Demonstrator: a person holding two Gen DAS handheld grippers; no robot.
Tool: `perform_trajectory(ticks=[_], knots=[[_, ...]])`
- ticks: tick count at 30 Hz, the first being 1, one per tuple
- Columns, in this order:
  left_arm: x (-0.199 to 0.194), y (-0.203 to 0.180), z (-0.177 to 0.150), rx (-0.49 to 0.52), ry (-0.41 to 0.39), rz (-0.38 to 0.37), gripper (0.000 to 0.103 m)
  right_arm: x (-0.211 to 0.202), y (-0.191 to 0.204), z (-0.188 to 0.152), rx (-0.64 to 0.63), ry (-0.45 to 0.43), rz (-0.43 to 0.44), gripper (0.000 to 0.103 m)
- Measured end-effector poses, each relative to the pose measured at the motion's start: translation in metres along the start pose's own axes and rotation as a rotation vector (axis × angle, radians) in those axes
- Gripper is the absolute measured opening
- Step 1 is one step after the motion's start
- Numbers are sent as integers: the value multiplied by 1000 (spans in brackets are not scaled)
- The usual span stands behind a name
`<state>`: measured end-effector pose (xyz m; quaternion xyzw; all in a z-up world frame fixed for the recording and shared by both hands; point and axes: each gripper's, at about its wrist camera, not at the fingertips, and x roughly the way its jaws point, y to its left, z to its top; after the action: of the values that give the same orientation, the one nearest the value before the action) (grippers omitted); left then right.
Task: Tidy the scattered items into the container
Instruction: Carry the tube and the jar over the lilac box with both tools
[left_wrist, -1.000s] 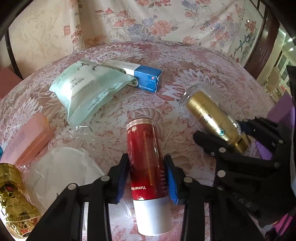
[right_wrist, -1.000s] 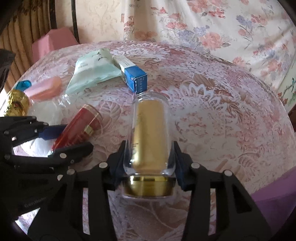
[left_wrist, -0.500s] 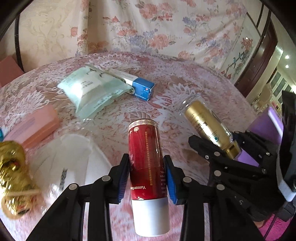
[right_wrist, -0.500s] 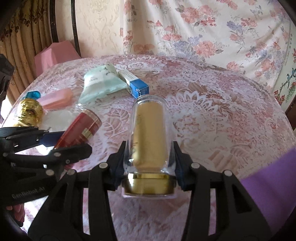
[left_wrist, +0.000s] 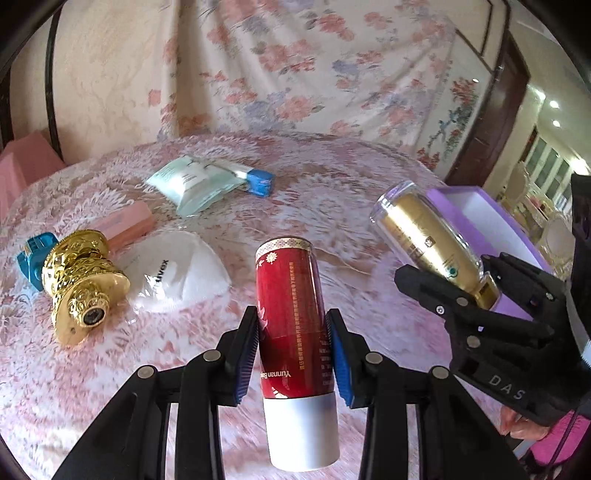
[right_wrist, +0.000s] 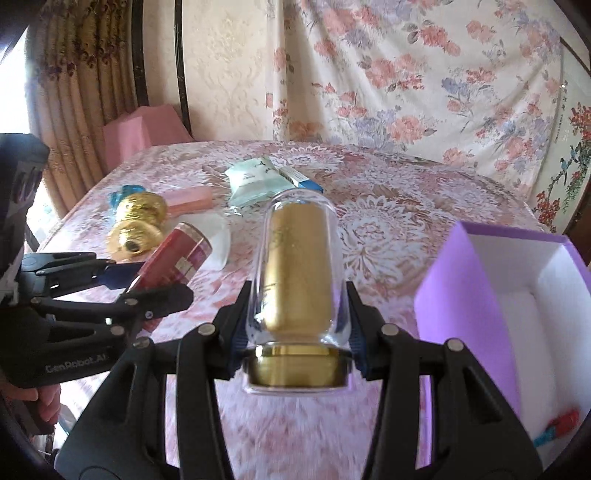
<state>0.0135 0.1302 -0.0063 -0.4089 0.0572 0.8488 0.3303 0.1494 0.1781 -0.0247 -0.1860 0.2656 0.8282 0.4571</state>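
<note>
My left gripper (left_wrist: 291, 354) is shut on a red can with a white cap (left_wrist: 293, 325) and holds it above the table. My right gripper (right_wrist: 297, 332) is shut on a gold bottle in a clear case (right_wrist: 297, 273), also lifted. The purple box with a white inside (right_wrist: 480, 295) stands open to the right of that bottle; a small red and blue item (right_wrist: 559, 424) lies in it. The right gripper with the gold bottle (left_wrist: 428, 236) shows in the left wrist view, in front of the box (left_wrist: 480, 218).
On the floral tablecloth lie a gold ornate knob (left_wrist: 79, 280), a white mask (left_wrist: 181, 273), a pink case (left_wrist: 125, 225), a blue clip (left_wrist: 33, 251), a green pouch (left_wrist: 188, 181) and a blue-ended carton (left_wrist: 255, 179). A pink cushion (right_wrist: 140, 129) sits behind the table.
Both grippers have risen from the table with the red can and the gold bottle held. The views have pulled back, and the purple box has come into view on the right.
</note>
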Motion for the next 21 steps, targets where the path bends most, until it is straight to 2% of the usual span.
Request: perform_trajectory(ticks=[6, 12, 17, 21], knots=[[-33, -55, 2, 98, -48, -69, 37, -59, -21, -15, -3, -37, -64, 49], [-40, -131, 23, 213, -77, -185, 37, -111, -75, -28, 48, -69, -181, 49], [-19, -195, 36, 279, -22, -297, 35, -137, -130, -44, 85, -40, -265, 49], [7, -235, 41, 320, 49, -343, 35, -133, -169, -53, 51, 67, -242, 49]])
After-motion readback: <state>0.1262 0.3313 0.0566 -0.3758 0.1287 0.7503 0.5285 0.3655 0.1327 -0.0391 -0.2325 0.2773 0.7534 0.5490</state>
